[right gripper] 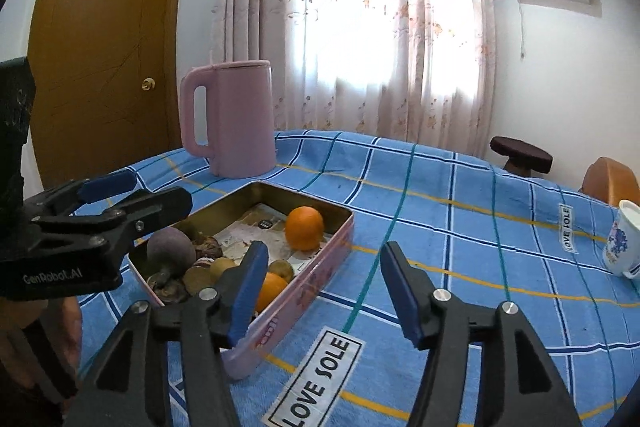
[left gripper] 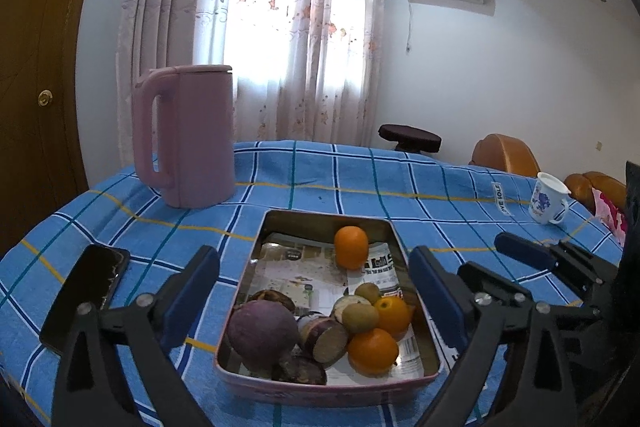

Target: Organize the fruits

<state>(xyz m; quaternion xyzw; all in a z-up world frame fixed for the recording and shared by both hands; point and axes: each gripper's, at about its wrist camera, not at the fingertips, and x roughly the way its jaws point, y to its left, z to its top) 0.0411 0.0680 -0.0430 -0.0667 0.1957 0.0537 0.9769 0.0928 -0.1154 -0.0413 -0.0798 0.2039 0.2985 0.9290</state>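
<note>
- Tin (left gripper: 394, 247) at 6 o'clock in left view, on blue checked cloth (left gripper: 440, 195); long axis 6–12, short end nearest lens.
- In right view tin (right gripper: 320, 263) at 8 o'clock, long axis slanting 7 to 1, near corner under left finger of right gripper.
- Inside tin: lone orange (left gripper: 351, 247) standing apart at far end, 12 o'clock side; near end crowded w/ two oranges (left gripper: 373, 351), purple round fruit (left gripper: 262, 333), cut purple pieces, small brown-green fruits (left gripper: 360, 317), all touching; paper liner beneath.
- Left gripper (left gripper: 314, 301): wide open, fingers straddling tin, holding nothing.
- Right gripper (right gripper: 324, 291): wide open, nothing held; over cloth just beside tin's right wall.
- Around: pink kettle (left gripper: 188, 135) at 10 o'clock behind tin, handle to left; black phone (left gripper: 86, 295) at 8 o'clock, beside left finger; white mug w/ blue flowers (left gripper: 546, 199) at 3 o'clock, well apart.
- "LOVE SOLE" label (right gripper: 316, 379) on cloth at 6 o'clock in right view.
</note>
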